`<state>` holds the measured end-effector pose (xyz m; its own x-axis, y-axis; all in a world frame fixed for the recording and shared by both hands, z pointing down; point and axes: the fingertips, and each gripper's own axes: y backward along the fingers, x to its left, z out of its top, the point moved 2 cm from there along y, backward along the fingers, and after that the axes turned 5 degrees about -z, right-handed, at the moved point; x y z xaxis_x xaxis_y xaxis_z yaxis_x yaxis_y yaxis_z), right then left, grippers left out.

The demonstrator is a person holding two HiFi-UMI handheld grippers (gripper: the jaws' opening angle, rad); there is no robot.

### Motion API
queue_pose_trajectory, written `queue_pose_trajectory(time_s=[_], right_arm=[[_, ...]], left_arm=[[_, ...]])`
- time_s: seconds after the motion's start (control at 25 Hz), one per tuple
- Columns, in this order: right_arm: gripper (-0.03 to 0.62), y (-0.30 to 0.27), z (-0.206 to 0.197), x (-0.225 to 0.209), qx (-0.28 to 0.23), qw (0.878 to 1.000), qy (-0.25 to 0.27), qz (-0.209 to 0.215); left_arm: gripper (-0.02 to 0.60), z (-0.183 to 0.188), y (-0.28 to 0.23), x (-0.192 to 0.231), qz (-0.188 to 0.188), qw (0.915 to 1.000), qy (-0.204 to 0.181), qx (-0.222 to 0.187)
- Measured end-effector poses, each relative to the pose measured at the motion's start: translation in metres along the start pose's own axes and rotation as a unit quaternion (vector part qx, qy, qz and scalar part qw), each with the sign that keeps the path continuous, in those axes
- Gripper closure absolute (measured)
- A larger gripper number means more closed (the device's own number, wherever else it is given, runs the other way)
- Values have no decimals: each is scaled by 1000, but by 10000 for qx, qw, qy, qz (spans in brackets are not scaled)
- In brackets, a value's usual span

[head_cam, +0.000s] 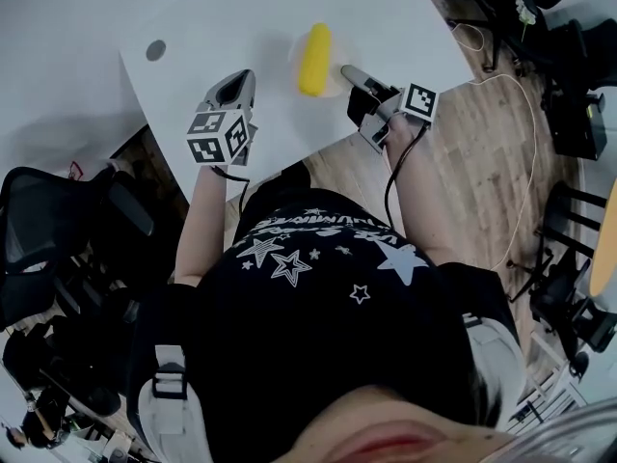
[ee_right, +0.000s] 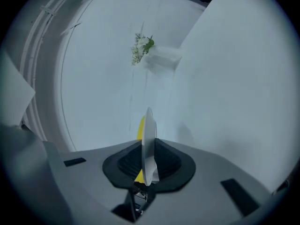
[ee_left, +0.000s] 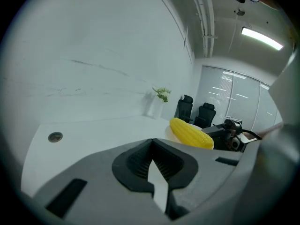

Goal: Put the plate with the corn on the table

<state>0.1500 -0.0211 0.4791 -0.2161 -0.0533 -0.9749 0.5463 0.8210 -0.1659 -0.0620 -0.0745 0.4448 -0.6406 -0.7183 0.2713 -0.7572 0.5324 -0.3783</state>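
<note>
Two grippers, one plate, one cob noted.

1. Plate [head_cam: 334, 86], white, lay over the near part of the white table [head_cam: 222, 13]; whether it rested on the top or hung just above could not be told.
2. Corn [head_cam: 314, 59], yellow, lay lengthwise on the plate.
3. Right gripper [head_cam: 353, 73], at the plate's right, was clamped on its rim, which stood edge-on between the pads.
4. Left gripper [head_cam: 239, 87], left of the plate and apart from it, had its jaws together with nothing between them.
5. Round grommet [head_cam: 155, 50] sat in the table top, farther left of the plate.
6. Vase [ee_left: 156, 105] with a green sprig stood beyond the plate.
</note>
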Motion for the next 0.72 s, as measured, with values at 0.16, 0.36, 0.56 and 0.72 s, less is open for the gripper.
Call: queue_pose_trajectory(time_s=[0.16, 0.36, 0.56, 0.72], right_arm=[[549, -29, 17, -3, 168, 9998, 40, -72], [549, -65, 28, -8, 431, 9990, 1, -81], [549, -93, 42, -13, 659, 9978, 29, -36], [549, -105, 54, -20, 925, 9957, 16, 15]], left_arm=[[575, 7, -15, 21, 81, 9999, 120, 34], [575, 6, -27, 46, 195, 9991, 351, 128], [575, 2, -41, 52, 219, 9989, 351, 240], [575, 2, -50, 57, 597, 9968, 495, 198]])
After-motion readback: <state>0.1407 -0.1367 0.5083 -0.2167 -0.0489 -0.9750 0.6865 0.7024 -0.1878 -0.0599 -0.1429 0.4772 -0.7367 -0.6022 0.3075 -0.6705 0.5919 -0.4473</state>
